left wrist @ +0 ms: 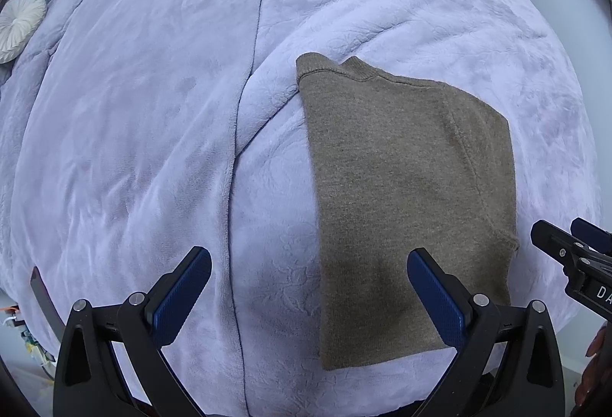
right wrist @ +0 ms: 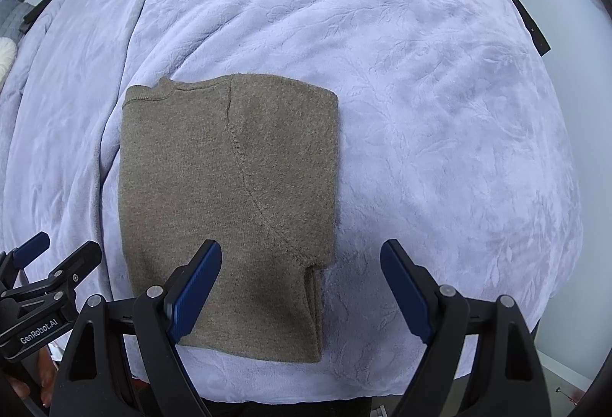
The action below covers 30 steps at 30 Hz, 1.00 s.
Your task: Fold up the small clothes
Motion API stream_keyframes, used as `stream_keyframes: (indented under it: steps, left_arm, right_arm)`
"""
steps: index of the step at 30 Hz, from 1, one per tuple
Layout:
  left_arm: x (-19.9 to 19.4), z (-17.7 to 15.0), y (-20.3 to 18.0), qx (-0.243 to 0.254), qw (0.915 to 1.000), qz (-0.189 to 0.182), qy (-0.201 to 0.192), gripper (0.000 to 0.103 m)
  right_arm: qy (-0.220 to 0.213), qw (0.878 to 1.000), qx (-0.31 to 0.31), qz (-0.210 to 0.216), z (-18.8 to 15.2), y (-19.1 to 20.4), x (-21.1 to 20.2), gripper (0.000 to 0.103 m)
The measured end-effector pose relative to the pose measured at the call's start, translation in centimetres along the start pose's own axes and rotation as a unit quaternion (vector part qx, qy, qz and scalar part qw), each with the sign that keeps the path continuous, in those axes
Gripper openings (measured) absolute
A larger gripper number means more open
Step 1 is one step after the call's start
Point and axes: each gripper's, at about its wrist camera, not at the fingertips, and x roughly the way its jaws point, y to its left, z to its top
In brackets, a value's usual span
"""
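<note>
Both claws, the left claw (left wrist: 309, 292) and the right claw (right wrist: 301, 287), hang open and hold nothing. We see the brown sweater (right wrist: 229, 195) lying on the bed (right wrist: 420, 92), folded lengthwise already; we judge one cross fold remains.

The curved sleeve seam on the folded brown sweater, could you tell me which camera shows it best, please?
The right wrist view: the sleeve seam runs dark and sharp down the middle of the sweater. The left wrist view shows the same seam only faintly, near the sweater's right edge.
</note>
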Motion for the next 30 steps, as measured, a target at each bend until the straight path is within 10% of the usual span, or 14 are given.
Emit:
stream_keyframes:
  steps: [30]
  left_arm:
    - [0.02,-0.11,-0.11,-0.005,1.0,0.002,0.001,0.103]
  right_arm:
    - [0.004,1.0,-0.003,-0.002,-0.17,0.17,0.38,0.087]
